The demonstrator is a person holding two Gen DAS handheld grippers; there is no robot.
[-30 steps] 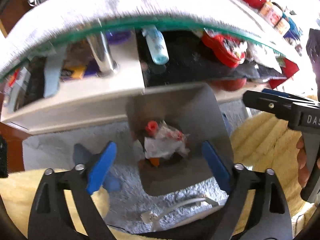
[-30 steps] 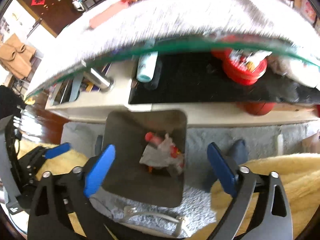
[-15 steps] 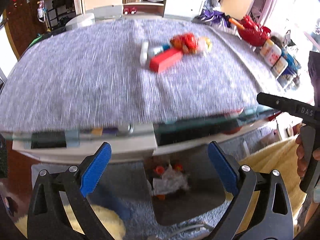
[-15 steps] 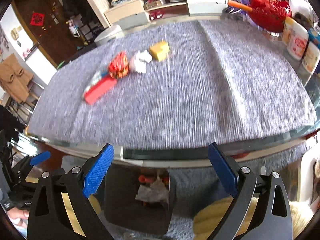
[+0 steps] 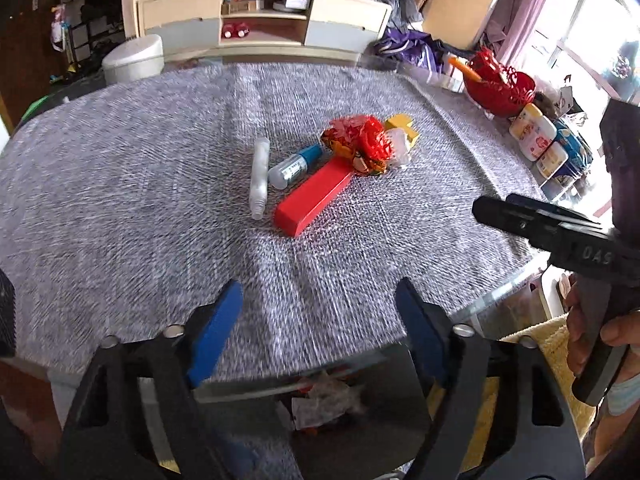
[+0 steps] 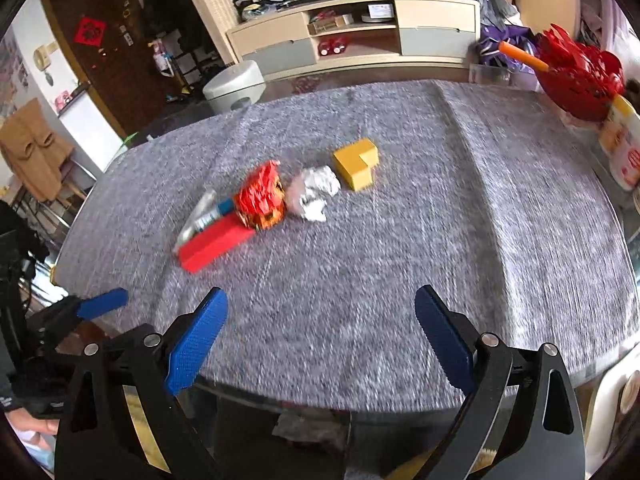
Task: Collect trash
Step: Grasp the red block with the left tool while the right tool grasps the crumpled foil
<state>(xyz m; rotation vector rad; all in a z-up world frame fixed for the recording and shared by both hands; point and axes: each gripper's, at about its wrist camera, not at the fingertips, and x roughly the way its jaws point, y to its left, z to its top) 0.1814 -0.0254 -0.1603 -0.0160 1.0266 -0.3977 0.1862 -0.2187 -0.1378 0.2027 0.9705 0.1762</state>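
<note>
Left gripper: blue pads apart, nothing between them; jaws have just been closing some. Right gripper: pads wide apart, empty. Both hang over the near edge of the grey-clothed table. Trash mid-table: red crumpled wrapper touching red box, foil ball (blurred, probably foil) beside it. Bin below the edge holds crumpled paper.

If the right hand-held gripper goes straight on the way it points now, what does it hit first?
Probably bare grey cloth. The open right hand-held gripper aims to the right of the foil ball, short of the yellow block; depth is unclear.
</note>
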